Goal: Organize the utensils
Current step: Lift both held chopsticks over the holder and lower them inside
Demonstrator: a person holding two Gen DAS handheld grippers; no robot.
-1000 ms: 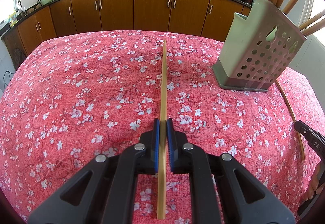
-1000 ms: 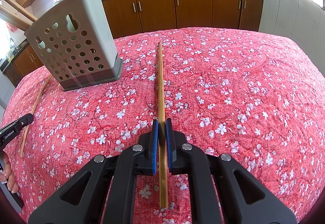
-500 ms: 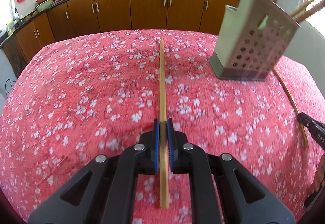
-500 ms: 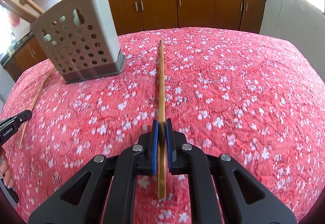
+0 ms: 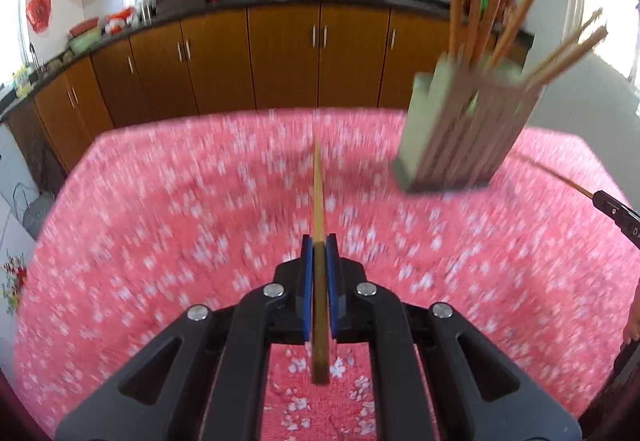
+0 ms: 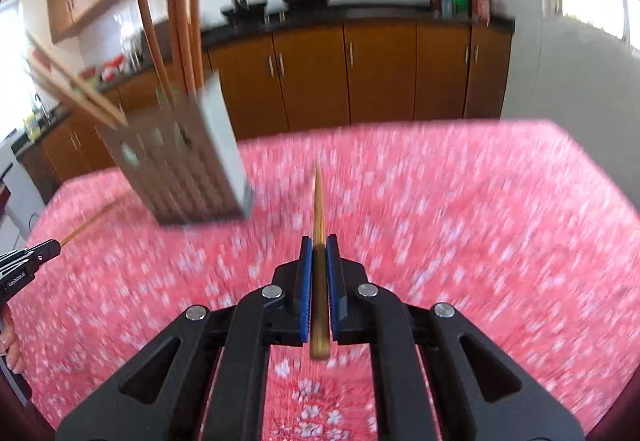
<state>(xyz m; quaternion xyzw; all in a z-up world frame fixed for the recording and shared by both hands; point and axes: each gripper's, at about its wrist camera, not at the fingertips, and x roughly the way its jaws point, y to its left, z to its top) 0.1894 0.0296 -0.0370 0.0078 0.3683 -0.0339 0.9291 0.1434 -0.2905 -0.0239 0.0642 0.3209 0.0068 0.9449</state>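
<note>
A kitchen with brown cabinets [image 5: 288,57] lies behind a counter [image 5: 160,225] covered in red flowered cloth. A perforated holder [image 5: 460,137] full of chopsticks stands on it, blurred. The left gripper [image 5: 319,253] is clamped tight on a chopstick [image 5: 318,193] pointing ahead, left of the holder. The right gripper [image 6: 319,253] likewise pinches another chopstick [image 6: 318,201], right of the holder [image 6: 188,177]. A third chopstick [image 5: 560,177] lies on the cloth beside the holder.

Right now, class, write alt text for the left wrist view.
The left gripper is shut on a chopstick above a red floral tablecloth, motion-blurred. To the right stands a perforated utensil holder full of chopsticks.
</note>
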